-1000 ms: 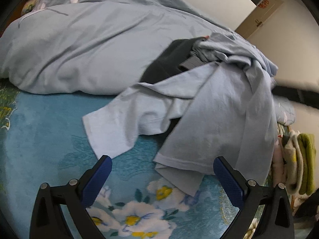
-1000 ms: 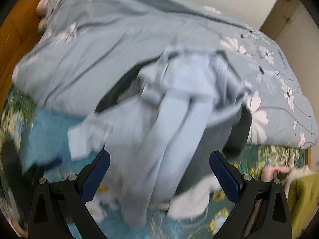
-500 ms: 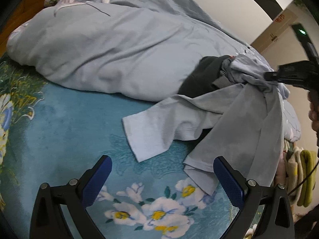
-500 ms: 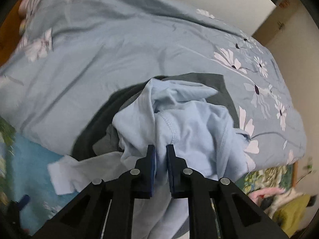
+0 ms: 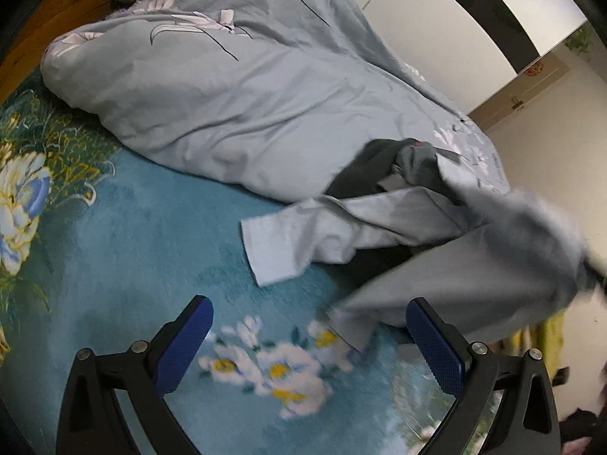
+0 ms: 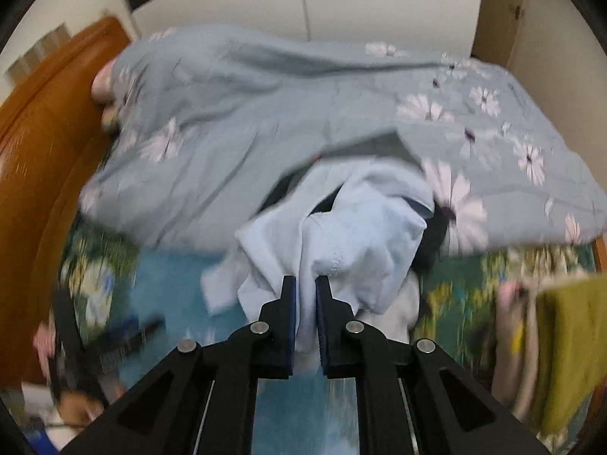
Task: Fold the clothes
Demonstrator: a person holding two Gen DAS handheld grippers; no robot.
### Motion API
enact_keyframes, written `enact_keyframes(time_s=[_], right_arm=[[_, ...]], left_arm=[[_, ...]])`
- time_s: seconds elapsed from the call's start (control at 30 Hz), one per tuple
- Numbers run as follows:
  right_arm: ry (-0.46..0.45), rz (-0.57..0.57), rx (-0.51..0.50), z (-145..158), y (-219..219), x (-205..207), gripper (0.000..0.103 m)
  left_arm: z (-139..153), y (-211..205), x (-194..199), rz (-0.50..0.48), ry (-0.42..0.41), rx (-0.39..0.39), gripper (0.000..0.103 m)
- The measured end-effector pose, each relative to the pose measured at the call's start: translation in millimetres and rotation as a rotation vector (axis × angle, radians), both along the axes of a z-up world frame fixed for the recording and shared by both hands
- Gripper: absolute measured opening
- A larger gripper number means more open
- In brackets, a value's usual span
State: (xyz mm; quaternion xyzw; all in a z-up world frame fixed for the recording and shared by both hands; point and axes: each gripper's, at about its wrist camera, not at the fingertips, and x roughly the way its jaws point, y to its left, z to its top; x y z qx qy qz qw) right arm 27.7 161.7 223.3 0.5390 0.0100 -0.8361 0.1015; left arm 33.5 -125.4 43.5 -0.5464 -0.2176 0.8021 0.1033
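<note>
A light blue shirt (image 5: 466, 265) lies crumpled on the teal floral bedsheet (image 5: 151, 250), one sleeve (image 5: 280, 242) spread flat to the left, its right part lifted and blurred. My right gripper (image 6: 305, 288) is shut on a fold of that light blue shirt (image 6: 353, 235) and holds it up above the bed. Beneath the shirt lies a dark grey garment (image 5: 364, 167). My left gripper (image 5: 307, 326) hovers open over the sheet, just in front of the shirt's lower hem, with nothing between its blue pads (image 5: 189, 333).
A bulky grey-blue floral duvet (image 5: 235, 87) fills the back of the bed. A wooden headboard (image 6: 41, 144) stands at the left. Olive and pink clothes (image 6: 565, 326) hang off the bed's right side. White wall and a door frame rise behind.
My right gripper closed on the light blue shirt and has pulled it up and back from the pile. The left gripper stayed open and drifted left and back.
</note>
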Motion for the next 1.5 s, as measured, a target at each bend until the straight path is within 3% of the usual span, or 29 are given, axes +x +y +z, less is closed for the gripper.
enact_keyframes(time_s=[0.23,0.4,0.53,0.7,0.9,1.03,1.4,1.5], right_arm=[[-0.228,0.001,-0.027,-50.3,7.7,127.7,0.010],[-0.359,-0.019,-0.026,-90.3,16.0,202.8,0.010],[-0.430,-0.035,0.003,-123.5,39.0,256.5,0.010],[-0.458,-0.167,0.019,-143.2,97.5,304.8,0.010],[-0.440,-0.342,0.069,-160.3,177.8,335.3,0.010],[-0.444,-0.415,-0.018,-176.5,207.8,346.6,0.010],[-0.433,-0.421,-0.107,-180.3,221.8,352.9,0.011],[-0.431,-0.425,-0.130,-179.8,225.4,352.4,0.011]], left_arm=[[23.2,26.7,60.5,-0.127,-0.044,0.009,0.103],[21.7,55.8,112.6,-0.202,-0.127,0.012,0.103],[20.6,84.4,150.3,-0.277,-0.186,-0.002,0.103],[23.9,111.9,176.2,-0.357,-0.210,-0.064,0.103],[18.3,151.0,166.1,-0.405,-0.225,-0.149,0.103],[2.7,178.8,145.2,-0.401,-0.261,-0.177,0.103],[-79.8,259.4,96.5,-0.426,-0.417,-0.266,0.101],[-101.5,261.4,88.9,-0.362,-0.480,-0.241,0.090]])
